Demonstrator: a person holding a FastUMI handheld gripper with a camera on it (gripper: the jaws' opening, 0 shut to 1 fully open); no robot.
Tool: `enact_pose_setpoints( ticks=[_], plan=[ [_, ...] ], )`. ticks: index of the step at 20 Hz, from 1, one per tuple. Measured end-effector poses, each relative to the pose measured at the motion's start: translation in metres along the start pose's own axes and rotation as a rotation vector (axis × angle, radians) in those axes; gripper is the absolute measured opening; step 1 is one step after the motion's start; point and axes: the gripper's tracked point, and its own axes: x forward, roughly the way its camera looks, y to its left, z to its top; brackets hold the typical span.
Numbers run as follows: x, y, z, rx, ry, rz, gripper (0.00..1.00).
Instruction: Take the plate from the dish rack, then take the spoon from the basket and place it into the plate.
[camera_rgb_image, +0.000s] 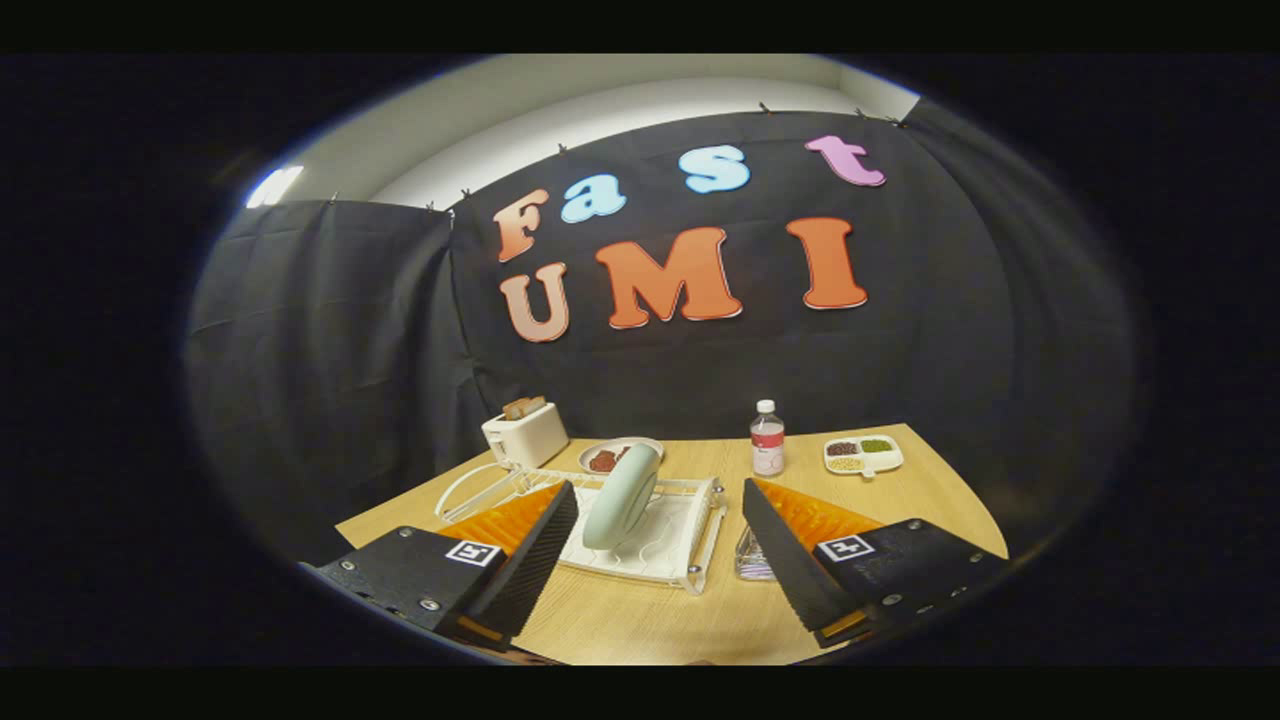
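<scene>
A pale green plate (622, 496) stands on edge in the white dish rack (690, 545) on the wooden table, just ahead of my fingers and a little left of the gap's middle. My gripper (660, 535) is open, held above the table with nothing between its fingers. Right of the rack, partly hidden behind my right finger (790, 555), sits a clear wire basket (752, 560); I cannot make out the spoon in it.
Behind the rack stand a white toaster (525, 434) with bread in it and a small plate of dark red food (612, 456). A clear bottle (767, 438) and a white divided dish of beans (863, 454) sit at the back right. Black cloth walls the booth.
</scene>
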Motion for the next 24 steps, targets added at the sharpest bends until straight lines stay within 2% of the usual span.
enact_pose_setpoints(
  ticks=[7, 15, 18, 24],
  plan=[
    [0.073, 0.007, -0.02, 0.055, 0.264, 0.016, 0.98],
    [0.128, 0.024, -0.035, 0.113, 0.532, 0.019, 0.94],
    [0.144, 0.034, -0.05, 0.129, 0.654, 0.019, 0.9],
    [0.18, 0.036, -0.062, 0.096, 0.759, -0.052, 0.74]
  ],
)
